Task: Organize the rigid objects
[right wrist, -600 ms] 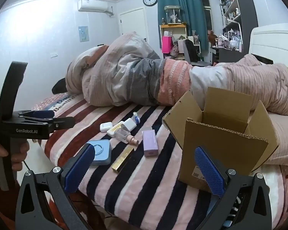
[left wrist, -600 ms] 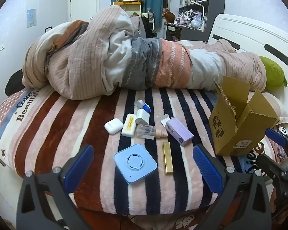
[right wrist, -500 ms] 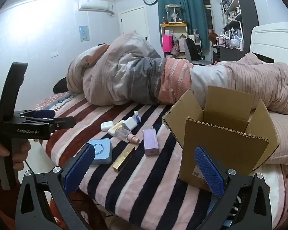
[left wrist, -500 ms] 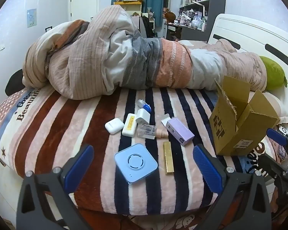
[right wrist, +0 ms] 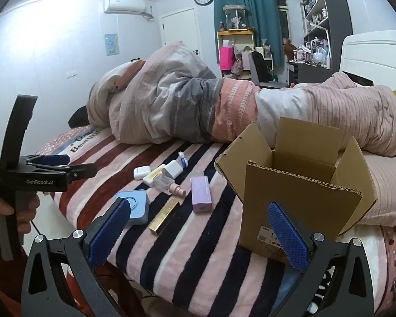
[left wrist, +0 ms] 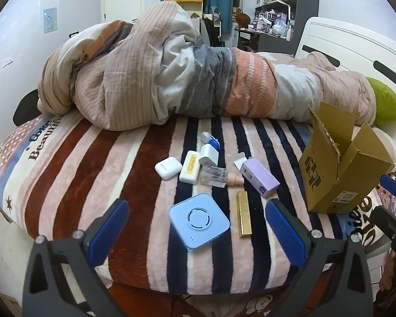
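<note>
Striped bed (left wrist: 134, 174): small items (left wrist: 198, 169) lying loose left of empty cardboard box (right wrist: 303, 185); both tongs (left wrist: 198, 227) (right wrist: 198, 232) hovering spread, holding nothing.

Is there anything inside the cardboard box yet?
The cardboard box stands open on the bed. The right wrist view shows bare inner walls and no item inside. Its near wall hides the bottom, so something lying low cannot be ruled out.

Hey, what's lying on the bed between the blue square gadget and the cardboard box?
In the left wrist view, a gold lipstick tube lies right beside the blue gadget; past it is bare striped blanket up to the box.
</note>
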`<state>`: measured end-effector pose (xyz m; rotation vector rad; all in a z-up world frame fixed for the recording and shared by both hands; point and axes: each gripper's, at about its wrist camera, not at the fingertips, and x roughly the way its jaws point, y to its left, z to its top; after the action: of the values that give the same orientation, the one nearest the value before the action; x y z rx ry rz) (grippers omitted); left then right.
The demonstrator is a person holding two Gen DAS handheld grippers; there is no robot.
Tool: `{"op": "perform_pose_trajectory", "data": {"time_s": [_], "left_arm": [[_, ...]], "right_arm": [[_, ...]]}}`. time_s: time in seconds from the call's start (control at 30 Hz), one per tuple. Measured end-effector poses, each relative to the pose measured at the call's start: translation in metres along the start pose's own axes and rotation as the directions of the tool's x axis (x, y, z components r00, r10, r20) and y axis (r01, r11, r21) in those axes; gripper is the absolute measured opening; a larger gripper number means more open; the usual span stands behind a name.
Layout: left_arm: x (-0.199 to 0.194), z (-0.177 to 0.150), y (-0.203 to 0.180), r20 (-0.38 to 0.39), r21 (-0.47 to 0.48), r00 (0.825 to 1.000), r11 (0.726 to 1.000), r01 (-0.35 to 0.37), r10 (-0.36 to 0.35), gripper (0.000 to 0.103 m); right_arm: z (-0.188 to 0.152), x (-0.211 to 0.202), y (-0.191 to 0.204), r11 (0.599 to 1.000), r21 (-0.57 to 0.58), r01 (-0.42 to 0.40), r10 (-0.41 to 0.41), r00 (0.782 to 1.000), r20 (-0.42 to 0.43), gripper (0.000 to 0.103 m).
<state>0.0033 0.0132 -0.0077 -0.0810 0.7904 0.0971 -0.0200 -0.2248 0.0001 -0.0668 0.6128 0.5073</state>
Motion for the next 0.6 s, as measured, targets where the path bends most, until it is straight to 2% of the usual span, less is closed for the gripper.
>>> {"op": "perform_pose_trajectory", "data": {"time_s": [0.6], "left_arm": [[0.0012, -0.0018, -0.0011, -0.002, 0.005, 1.0, 1.0, 0.012, -0.012, 0.103]], "right_arm": [[-0.0046, -0.0013, -0.0003, 1.0, 0.0, -0.017, 0.017, 1.0, 0.006, 0.103]]}}
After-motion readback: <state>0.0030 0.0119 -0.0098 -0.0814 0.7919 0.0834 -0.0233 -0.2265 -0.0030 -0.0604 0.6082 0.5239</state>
